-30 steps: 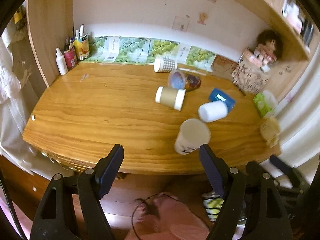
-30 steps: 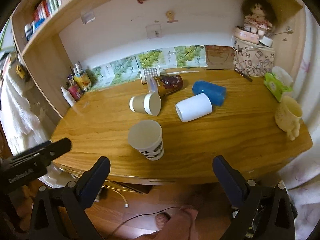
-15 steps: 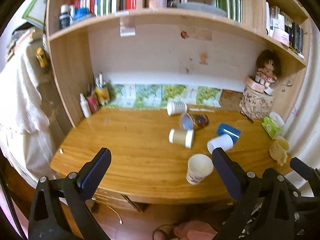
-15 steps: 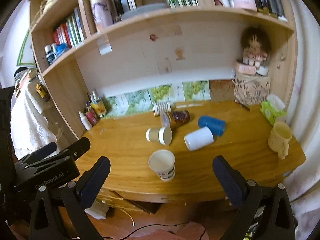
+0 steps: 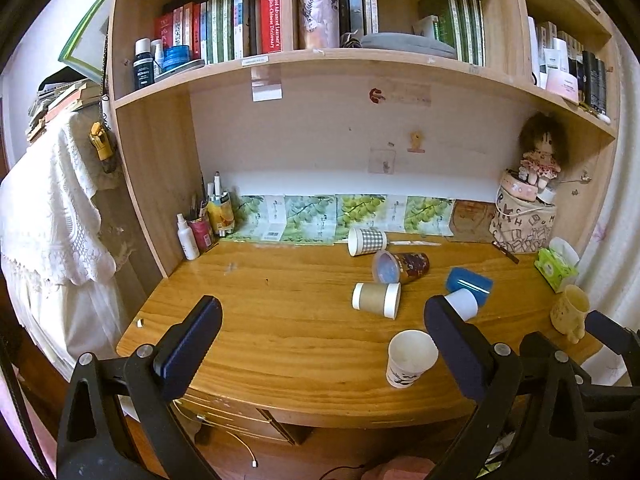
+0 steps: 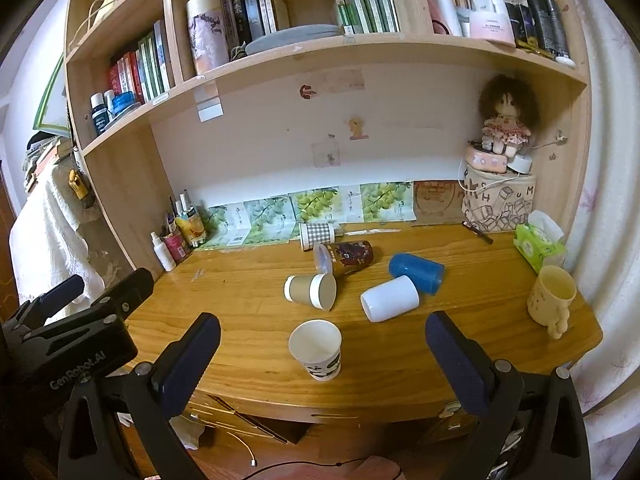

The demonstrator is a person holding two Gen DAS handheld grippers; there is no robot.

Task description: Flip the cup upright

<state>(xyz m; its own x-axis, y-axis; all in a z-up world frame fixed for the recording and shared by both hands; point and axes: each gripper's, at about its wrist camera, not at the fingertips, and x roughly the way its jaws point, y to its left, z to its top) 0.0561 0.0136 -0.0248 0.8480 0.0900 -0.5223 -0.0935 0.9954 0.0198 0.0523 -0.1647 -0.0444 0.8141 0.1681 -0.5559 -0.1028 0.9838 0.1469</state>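
Upright white paper cup (image 6: 316,350) near the desk (image 6: 460,300) front edge, mouth up; its printed motif is too small to read. Behind it lie a brown cup (image 6: 311,291), a white cup (image 6: 390,298) and a blue cup (image 6: 417,272), all on their sides. Left tool (image 5: 320,340) and right tool (image 6: 322,354) both spread wide, empty, short of the desk. In the left view, a finger (image 5: 456,344) partly hides the white cup.

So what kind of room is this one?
Probably a home study or bedroom: a wooden desk under a bookshelf, with a doll in the corner.
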